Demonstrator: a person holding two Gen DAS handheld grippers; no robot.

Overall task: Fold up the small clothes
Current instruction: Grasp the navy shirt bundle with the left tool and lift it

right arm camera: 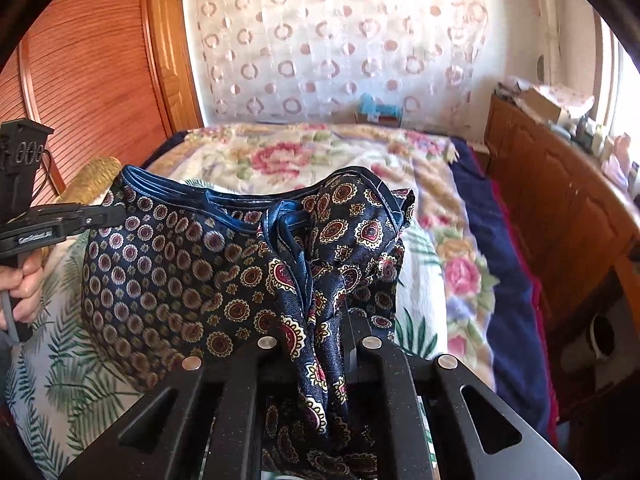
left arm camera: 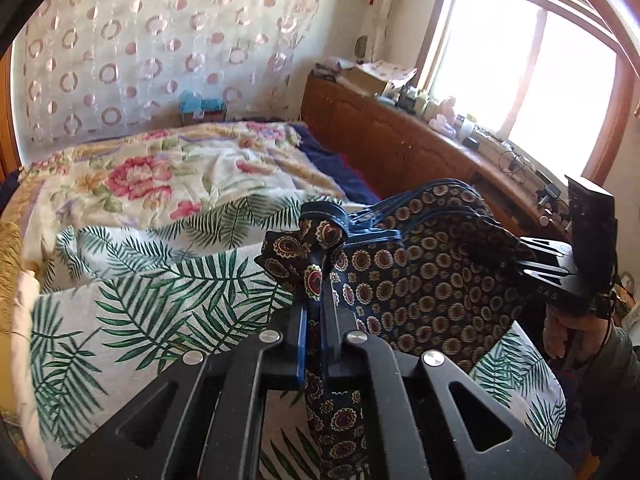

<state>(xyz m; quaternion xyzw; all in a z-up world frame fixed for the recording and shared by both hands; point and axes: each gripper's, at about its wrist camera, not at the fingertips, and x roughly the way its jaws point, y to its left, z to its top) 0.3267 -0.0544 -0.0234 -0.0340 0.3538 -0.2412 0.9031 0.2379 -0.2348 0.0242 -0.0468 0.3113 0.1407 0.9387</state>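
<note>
Left wrist view, lower centre: the left gripper (left arm camera: 318, 280) was clamped on a bunched edge of the navy patterned garment (left arm camera: 420, 280), blue piping showing at its fingertips. The garment hung in the air, stretched toward the right edge of the frame, where the right gripper (left arm camera: 524, 258) gripped its other end; letters on that gripper's body could be seen but not read with certainty.

Right wrist view, lower centre: the right gripper (right arm camera: 320, 280) was closed on gathered folds of the garment (right arm camera: 180, 272), which spread toward the left edge, where the left gripper (right arm camera: 116, 214) pinched the blue-trimmed edge. A white label on the left gripper's side was too blurred to read. A hand (right arm camera: 20, 284) held its handle.

Beneath lay a palm-leaf sheet (left arm camera: 140, 300), beyond it a floral blanket (right arm camera: 320, 152), then a circle-patterned curtain (right arm camera: 340, 40). A wooden cabinet (left arm camera: 380, 132) stood under the window (left arm camera: 520, 60).
</note>
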